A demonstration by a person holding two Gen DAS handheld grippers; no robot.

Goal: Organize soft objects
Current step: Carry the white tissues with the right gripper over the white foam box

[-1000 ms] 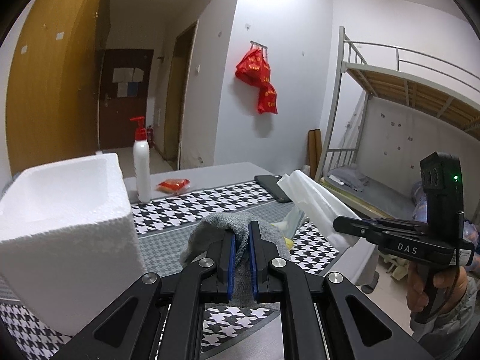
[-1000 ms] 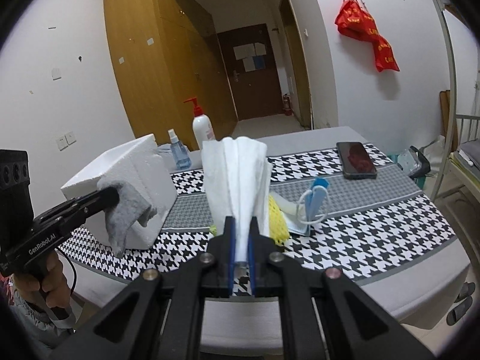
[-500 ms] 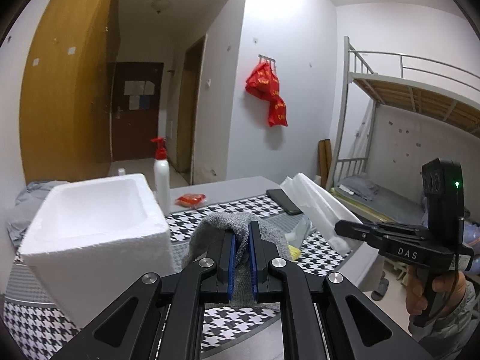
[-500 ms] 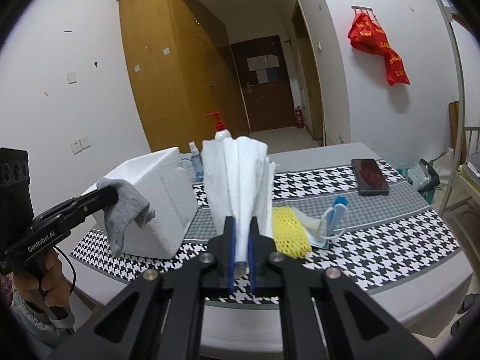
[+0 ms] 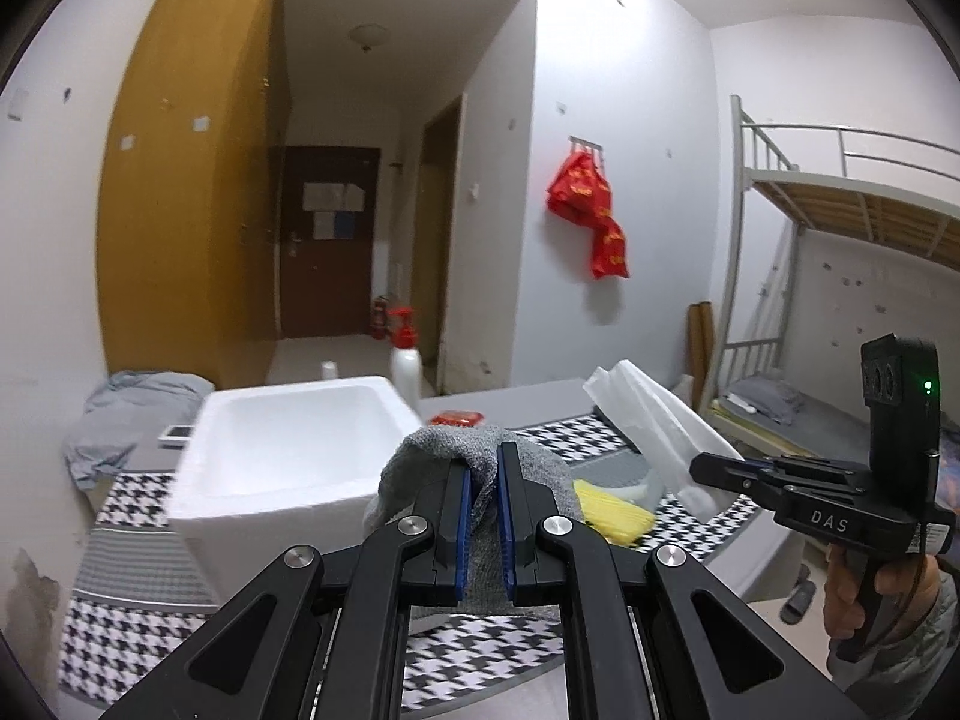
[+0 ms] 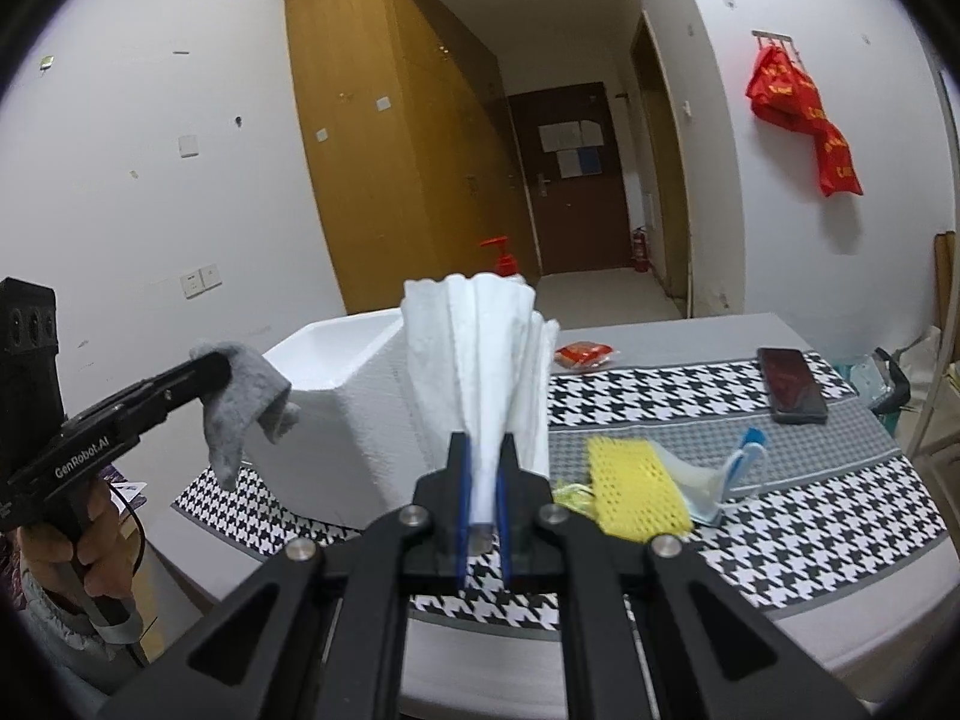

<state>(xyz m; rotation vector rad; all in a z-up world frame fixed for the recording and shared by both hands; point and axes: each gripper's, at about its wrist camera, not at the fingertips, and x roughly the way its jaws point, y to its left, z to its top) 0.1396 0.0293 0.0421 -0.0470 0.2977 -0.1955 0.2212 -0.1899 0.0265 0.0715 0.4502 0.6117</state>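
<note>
Houndstooth-clothed table point(image 6: 780, 546): foam box point(image 6: 336, 420), phone point(image 6: 791, 384).

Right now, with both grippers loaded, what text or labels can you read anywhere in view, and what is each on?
"DAS": side of the right gripper, seen from the left wrist view.
"GenRobot.AI": side of the left gripper, seen from the right wrist view.
Gold characters on the red bags on the wall hook: too blurred to read.
Papers on the brown door: too small to read.
Red packet: unreadable.

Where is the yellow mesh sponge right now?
In the right wrist view, the yellow mesh sponge lies on the table, right of the foam box.
</note>
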